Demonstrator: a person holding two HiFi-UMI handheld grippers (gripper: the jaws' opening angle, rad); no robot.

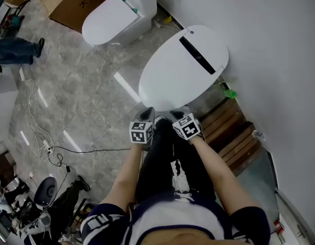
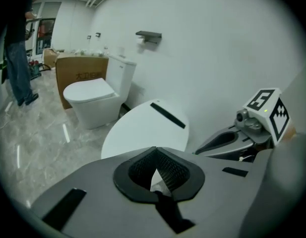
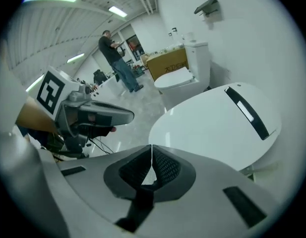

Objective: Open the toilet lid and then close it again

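The white toilet lid (image 1: 170, 78) lies closed, with a black strip (image 1: 197, 55) near its hinge end. It also fills the middle of the left gripper view as the lid (image 2: 138, 130) and the right of the right gripper view as the lid (image 3: 212, 128). My left gripper (image 1: 147, 112) and right gripper (image 1: 180, 112) hang side by side at the lid's front edge, apart from it. The left gripper (image 2: 155, 148) is shut with nothing in it. The right gripper (image 3: 152, 148) is also shut and empty.
A second white toilet (image 1: 114, 17) stands beyond, beside a cardboard box (image 1: 78, 1). Wooden slats (image 1: 231, 131) lie to the right by the white wall (image 1: 269, 40). Cables (image 1: 45, 144) trail over the marble floor at the left. A person's legs (image 1: 17, 50) stand at the far left.
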